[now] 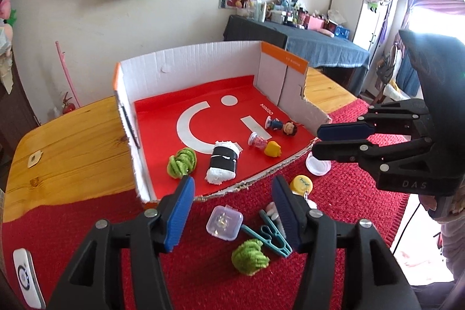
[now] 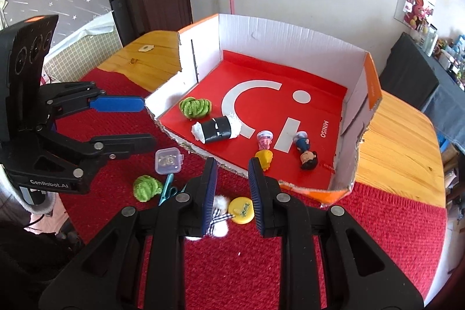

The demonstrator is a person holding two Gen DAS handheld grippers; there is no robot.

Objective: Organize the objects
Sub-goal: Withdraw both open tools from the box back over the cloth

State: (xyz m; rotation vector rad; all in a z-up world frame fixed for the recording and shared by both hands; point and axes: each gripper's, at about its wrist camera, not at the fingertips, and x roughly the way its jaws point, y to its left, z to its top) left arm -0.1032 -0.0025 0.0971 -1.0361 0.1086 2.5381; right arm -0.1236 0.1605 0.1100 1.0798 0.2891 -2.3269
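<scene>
- White device (image 1: 24, 278): cut off by the left wrist view's lower left edge; its type cannot be told.
- White fluffy item (image 2: 219, 218): partly hidden behind the right gripper's finger (image 2: 207, 193).
- Teal clip (image 2: 168, 189): far end hidden behind the same gripper.
- Clear cup (image 1: 318, 166): top covered by the right gripper's lower finger (image 1: 340, 150).
- Yellow disc (image 1: 302, 183): marking too small to read.

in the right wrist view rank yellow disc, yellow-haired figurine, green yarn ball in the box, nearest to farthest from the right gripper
1. yellow disc, on the red mat between the right gripper's fingers
2. yellow-haired figurine, at the box's front edge
3. green yarn ball, deeper in the box, left
</scene>
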